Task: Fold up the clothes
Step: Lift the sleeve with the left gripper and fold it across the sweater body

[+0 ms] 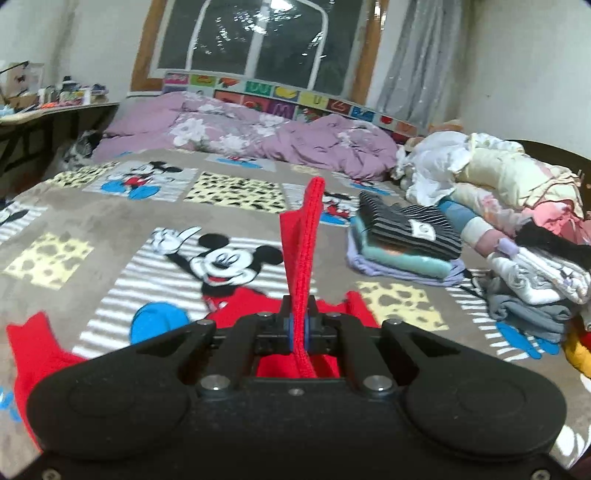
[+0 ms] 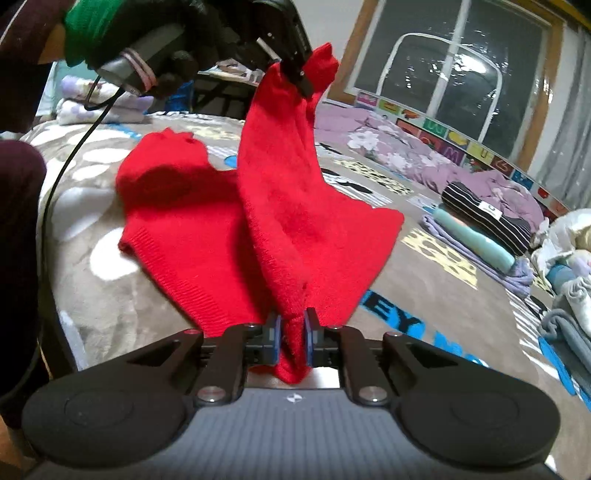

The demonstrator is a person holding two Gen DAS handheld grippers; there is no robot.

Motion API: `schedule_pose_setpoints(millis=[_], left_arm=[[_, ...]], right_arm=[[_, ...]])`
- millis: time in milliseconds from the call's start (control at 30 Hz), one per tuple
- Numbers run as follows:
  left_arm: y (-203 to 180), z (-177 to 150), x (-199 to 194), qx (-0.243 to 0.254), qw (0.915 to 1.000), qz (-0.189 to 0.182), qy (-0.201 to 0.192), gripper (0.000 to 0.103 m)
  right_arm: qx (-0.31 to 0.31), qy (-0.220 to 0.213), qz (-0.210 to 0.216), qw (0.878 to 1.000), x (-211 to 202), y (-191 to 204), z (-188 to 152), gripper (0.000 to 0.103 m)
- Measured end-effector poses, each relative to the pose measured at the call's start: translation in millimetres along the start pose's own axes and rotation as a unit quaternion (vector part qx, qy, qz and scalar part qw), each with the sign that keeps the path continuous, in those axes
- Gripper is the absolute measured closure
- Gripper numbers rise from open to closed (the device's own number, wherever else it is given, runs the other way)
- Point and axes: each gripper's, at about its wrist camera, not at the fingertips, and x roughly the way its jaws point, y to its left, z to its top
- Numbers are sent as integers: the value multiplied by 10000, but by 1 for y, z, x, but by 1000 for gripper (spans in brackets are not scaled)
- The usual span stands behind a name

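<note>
Black claw (image 2: 291,332) with blue pads (image 2: 274,334), silver screws; green cuff (image 2: 86,26).

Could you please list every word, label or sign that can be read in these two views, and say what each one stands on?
"EY M": large blue letters, cut off, on the cartoon-mouse blanket.
"M", "U": single letters on tiles of the colourful alphabet panel under the window.
White label on the striped folded garment: too blurred to read.
Red knit garment, left gripper, right gripper: no text.
</note>
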Motion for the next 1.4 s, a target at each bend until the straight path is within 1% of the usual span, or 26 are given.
schedule_pose_setpoints(millis=[167, 267, 400, 500, 567, 633, 867, 933, 1000, 1033, 1067, 1100, 1167, 1233, 1300, 1400], left_arm=[[22, -14, 6, -177, 9998, 63, 30, 99], [31, -18, 4, -253, 9997, 42, -41, 99], [36, -27, 2, -80, 9999, -32, -134, 99], [48, -41, 12, -185, 9998, 10, 14, 99], [56, -47, 16, -291, 9995, 13, 84, 99], [61, -50, 18, -376, 9992, -7, 117, 99], [64, -50, 15, -508, 9985, -193, 42, 99], [65, -50, 15, -545, 9982, -247, 21, 99], [65, -48, 13, -568, 9979, -305, -27, 99], [65, -47, 11, -565, 9978, -338, -76, 99], [65, -45, 9, -563, 9976, -372, -125, 99], [65, -45, 10, -553, 9977, -360, -125, 99], [65, -49, 18, -523, 9984, -217, -9, 99], [66, -52, 22, -531, 9984, -161, 80, 99], [66, -53, 24, -542, 9983, -123, 163, 99], [70, -57, 28, -555, 9980, -25, 306, 99]], right_arm=[[-144, -4, -33, 9999, 0, 5, -1, 89], [-275, -53, -37, 9996, -2, 9, 0, 89], [-362, -101, -48, 9993, -4, 11, 1, 90], [-480, -25, -72, 9988, 0, 15, -2, 90], [-519, -33, -117, 9986, -2, 17, -3, 87], [-528, -62, -190, 9984, -6, 18, -3, 81], [-482, -107, -324, 9983, -10, 21, -5, 76], [-444, -164, -338, 9983, -12, 19, -5, 74], [-480, -338, -296, 9978, -16, 21, -3, 72], [-504, -435, -270, 9974, -19, 22, -2, 66], [-502, -432, -215, 9976, -19, 23, -2, 62], [-477, -337, -134, 9982, -15, 24, -2, 57], [-412, -196, 37, 9990, -12, 23, -4, 57], [-343, -69, 212, 9992, -9, 21, -5, 60], [-325, -44, 254, 9991, -10, 21, -4, 61], [-292, -81, 267, 9992, -10, 19, -2, 61]])
